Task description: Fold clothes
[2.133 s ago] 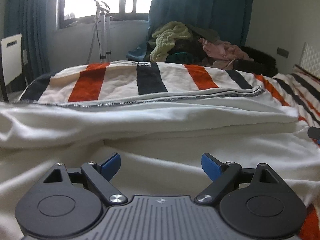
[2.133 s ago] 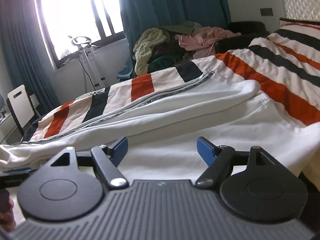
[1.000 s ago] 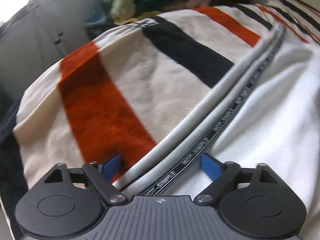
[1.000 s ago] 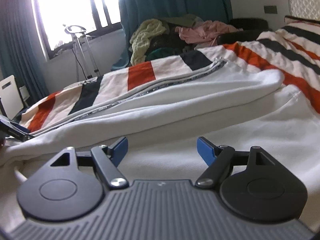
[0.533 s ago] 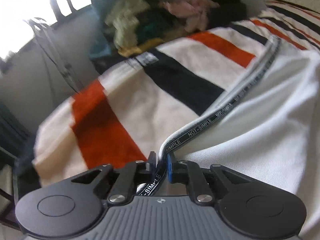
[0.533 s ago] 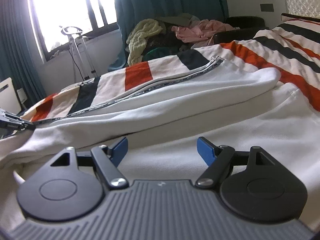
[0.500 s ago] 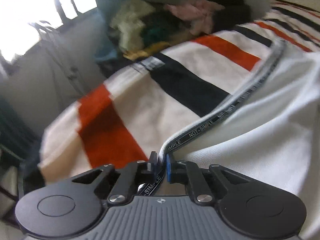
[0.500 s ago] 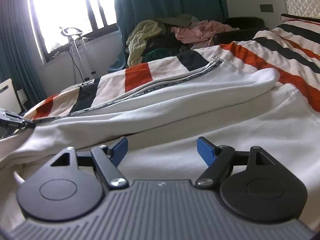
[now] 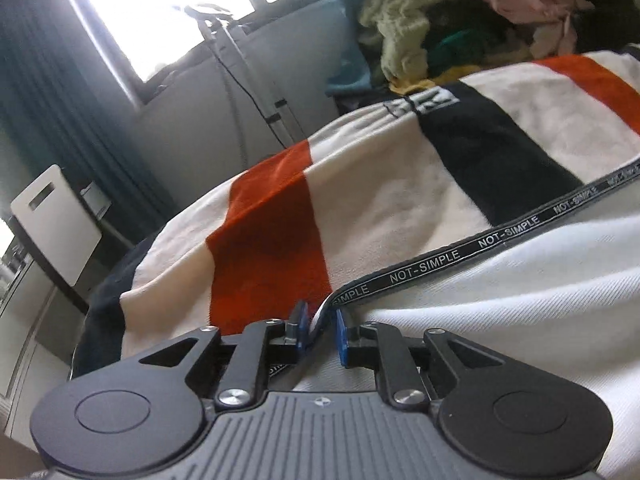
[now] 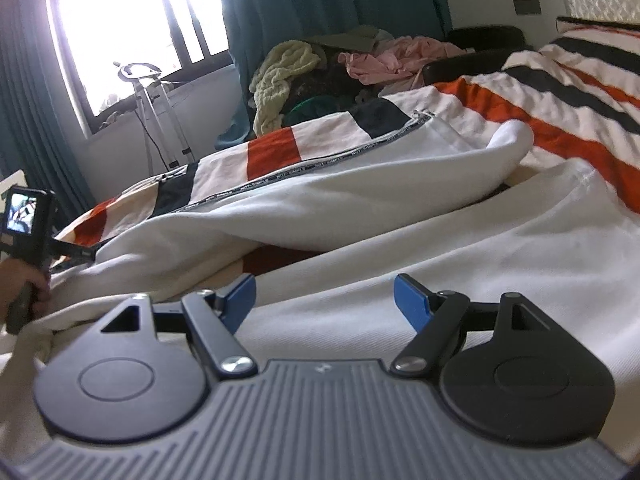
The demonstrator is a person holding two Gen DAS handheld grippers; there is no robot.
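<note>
Garment (image 9: 520, 320), white, spread over striped bedspread (image 9: 272, 232) with its lettered tape (image 9: 424, 266) running to 2 o'clock; left gripper (image 9: 319, 330) jaws opening, tape end between them, pads apparently clear; right gripper (image 10: 324, 300) wide open, empty, over white cloth.

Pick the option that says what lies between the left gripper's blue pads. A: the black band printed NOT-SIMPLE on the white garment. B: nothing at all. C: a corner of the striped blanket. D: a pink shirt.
A: in the left wrist view the black NOT-SIMPLE band along the white garment runs down into the narrow gap of the left gripper, whose jaws are opening.
</note>
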